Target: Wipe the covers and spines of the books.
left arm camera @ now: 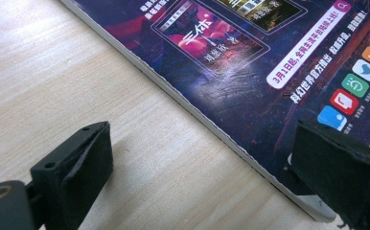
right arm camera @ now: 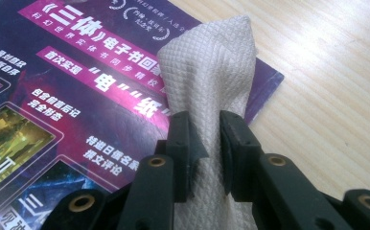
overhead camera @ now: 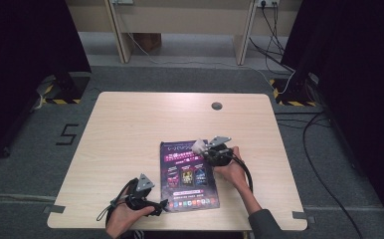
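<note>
A purple magazine lies flat on the wooden table, its cover printed with pink and white text. My right gripper is shut on a bunched white paper towel at the magazine's far right corner; in the right gripper view the towel sticks up between the black jaws over the cover. My left gripper stands open at the magazine's near left corner. In the left gripper view its jaws straddle the magazine's edge, one on bare wood, one over the cover.
A round grey cable port sits near the table's far edge. Black stands and cables lie on the grey floor to the right, a wooden frame stands behind. Bare wood spreads left of the magazine.
</note>
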`<act>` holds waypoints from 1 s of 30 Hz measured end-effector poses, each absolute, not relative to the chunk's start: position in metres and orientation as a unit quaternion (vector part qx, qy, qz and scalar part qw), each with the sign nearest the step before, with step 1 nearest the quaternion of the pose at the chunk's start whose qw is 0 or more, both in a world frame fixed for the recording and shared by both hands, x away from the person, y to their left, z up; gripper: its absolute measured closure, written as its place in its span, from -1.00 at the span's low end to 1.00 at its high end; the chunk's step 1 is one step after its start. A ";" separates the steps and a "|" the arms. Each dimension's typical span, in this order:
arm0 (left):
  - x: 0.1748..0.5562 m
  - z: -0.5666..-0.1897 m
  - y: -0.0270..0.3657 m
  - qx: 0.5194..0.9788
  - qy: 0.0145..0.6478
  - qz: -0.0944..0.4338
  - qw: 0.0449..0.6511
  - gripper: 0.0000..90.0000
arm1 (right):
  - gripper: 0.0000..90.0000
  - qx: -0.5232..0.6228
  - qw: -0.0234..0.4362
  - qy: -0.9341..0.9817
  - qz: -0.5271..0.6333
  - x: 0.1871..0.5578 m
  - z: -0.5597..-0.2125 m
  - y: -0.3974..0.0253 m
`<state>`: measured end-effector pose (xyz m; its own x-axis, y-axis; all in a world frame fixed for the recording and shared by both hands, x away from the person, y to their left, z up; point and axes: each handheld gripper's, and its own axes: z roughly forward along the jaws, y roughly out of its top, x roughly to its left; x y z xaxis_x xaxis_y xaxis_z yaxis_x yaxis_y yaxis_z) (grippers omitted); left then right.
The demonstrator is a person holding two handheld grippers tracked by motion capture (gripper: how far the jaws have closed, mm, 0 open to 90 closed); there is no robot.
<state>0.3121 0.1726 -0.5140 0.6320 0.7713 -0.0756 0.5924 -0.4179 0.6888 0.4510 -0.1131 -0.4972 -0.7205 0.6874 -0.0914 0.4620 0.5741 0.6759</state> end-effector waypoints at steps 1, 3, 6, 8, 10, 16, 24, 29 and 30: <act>0.312 -0.514 0.173 0.832 0.410 0.127 0.351 -0.86 | 0.68 0.330 0.176 0.871 0.319 0.451 -0.497 -0.112; 0.312 -0.514 0.173 0.833 0.409 0.128 0.351 -0.86 | 0.68 0.327 0.188 0.874 0.307 0.449 -0.496 -0.108; 0.312 -0.514 0.172 0.833 0.408 0.128 0.351 -0.86 | 0.67 0.321 0.179 0.876 0.313 0.447 -0.496 -0.104; 0.312 -0.514 0.172 0.833 0.408 0.128 0.351 -0.86 | 0.67 0.316 0.174 0.878 0.316 0.443 -0.497 -0.098; 0.312 -0.514 0.172 0.833 0.408 0.129 0.351 -0.86 | 0.65 0.308 0.164 0.881 0.319 0.440 -0.496 -0.093; 0.312 -0.514 0.172 0.833 0.408 0.128 0.351 -0.86 | 0.57 0.292 0.127 0.888 0.331 0.434 -0.494 -0.082; 0.312 -0.514 0.172 0.833 0.408 0.129 0.351 -0.86 | 0.68 0.293 0.142 0.886 0.330 0.437 -0.494 -0.082; 0.312 -0.514 0.172 0.833 0.407 0.130 0.351 -0.85 | 0.70 0.322 0.164 0.875 0.322 0.447 -0.495 -0.098; 0.312 -0.514 0.172 0.833 0.407 0.130 0.351 -0.85 | 0.70 0.331 0.165 0.871 0.324 0.450 -0.495 -0.104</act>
<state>0.3117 0.1721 -0.5137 0.6350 0.7694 -0.0693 0.5869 -0.4221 0.6910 0.4501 -0.1038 -0.4954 -0.7266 0.6831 -0.0732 0.4695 0.5715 0.6730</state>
